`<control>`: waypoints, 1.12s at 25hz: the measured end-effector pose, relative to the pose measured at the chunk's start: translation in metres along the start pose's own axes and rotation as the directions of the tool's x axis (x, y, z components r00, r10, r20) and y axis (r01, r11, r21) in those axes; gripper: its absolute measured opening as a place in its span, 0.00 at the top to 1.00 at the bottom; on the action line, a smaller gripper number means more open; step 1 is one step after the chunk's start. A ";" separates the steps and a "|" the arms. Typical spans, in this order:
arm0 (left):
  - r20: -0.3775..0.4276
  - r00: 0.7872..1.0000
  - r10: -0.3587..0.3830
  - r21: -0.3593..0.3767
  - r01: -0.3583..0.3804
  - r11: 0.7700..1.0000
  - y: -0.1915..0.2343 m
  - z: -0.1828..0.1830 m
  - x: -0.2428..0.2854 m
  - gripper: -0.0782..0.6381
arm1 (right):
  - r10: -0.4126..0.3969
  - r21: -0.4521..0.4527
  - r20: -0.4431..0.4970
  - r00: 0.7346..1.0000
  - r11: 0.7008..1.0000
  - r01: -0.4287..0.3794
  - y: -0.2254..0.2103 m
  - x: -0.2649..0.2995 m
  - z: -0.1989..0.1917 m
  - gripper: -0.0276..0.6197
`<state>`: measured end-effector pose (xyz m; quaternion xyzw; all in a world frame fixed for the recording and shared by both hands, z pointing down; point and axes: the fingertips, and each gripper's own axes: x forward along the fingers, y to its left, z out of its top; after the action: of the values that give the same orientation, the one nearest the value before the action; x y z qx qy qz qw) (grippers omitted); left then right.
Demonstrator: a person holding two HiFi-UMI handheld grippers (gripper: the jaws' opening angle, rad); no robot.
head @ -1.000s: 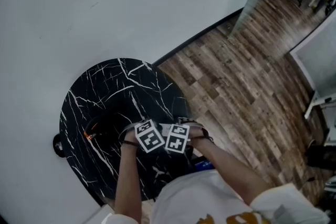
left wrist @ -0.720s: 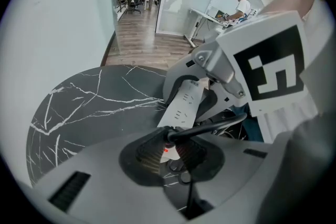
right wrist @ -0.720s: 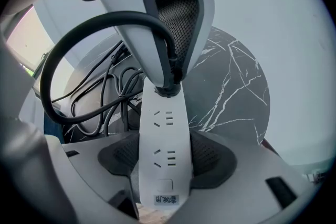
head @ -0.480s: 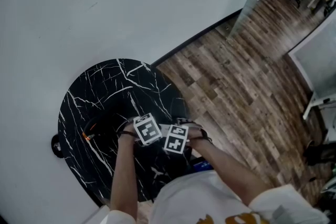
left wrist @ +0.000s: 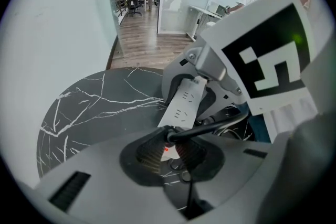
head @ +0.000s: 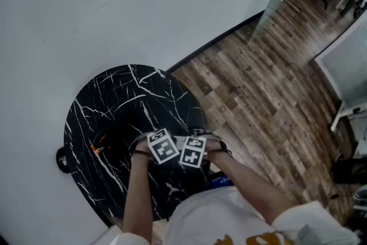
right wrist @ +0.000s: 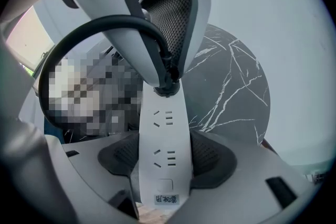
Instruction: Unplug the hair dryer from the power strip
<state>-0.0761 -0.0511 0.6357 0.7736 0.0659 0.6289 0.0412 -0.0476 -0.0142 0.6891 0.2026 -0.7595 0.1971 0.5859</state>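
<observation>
R hand-held gripper (right wrist: 165,157) clamps power strip (right wrist: 164,123), L hand-held gripper (left wrist: 169,146) nipped on seated plug (left wrist: 173,135); next: pull straight apart.

We reach both arms down in front of our body, left forearm (head: 137,198) and right forearm (head: 246,181) converging so the two hands sit side by side. Both grippers point steeply downward, the left marker cube (head: 163,147) just beside the right marker cube (head: 193,151). Our left gripper (left wrist: 168,150) has its jaws closed on a black plug (left wrist: 169,136). Our right gripper (right wrist: 165,157) clamps a white power strip (right wrist: 164,134) between its pads.
</observation>
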 end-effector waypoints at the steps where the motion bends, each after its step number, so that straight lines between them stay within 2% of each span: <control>1: -0.003 1.000 -0.019 -0.001 0.019 1.000 0.001 0.001 0.000 0.81 | 0.002 0.001 0.001 1.000 1.000 -0.002 0.000 0.000 0.000 0.54; 10: 0.014 0.993 -0.121 0.001 0.121 0.993 0.002 0.004 -0.002 0.81 | 0.001 0.005 0.012 1.000 1.000 -0.001 0.001 0.001 -0.001 0.54; 15: 0.039 0.999 -0.030 0.050 0.028 0.998 0.003 0.009 -0.005 0.81 | -0.002 0.003 0.006 1.000 1.000 0.002 0.000 0.001 -0.001 0.54; 20: 0.018 1.000 -0.006 0.027 0.006 1.000 -0.005 -0.003 0.002 0.81 | -0.001 0.001 0.001 1.000 1.000 0.001 0.002 0.001 0.000 0.54; 25: 0.046 0.996 0.079 0.027 -0.080 0.996 -0.005 -0.005 0.004 0.81 | -0.002 -0.003 0.006 1.000 1.000 0.002 0.002 0.002 0.000 0.54; 28: 0.046 0.998 0.041 0.008 -0.041 0.999 -0.006 -0.004 0.004 0.81 | -0.002 -0.004 0.011 1.000 1.000 0.002 0.002 0.001 0.000 0.54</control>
<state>-0.0798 -0.0449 0.6401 0.7891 0.0518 0.6115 0.0262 -0.0483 -0.0127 0.6899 0.2034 -0.7630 0.1936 0.5822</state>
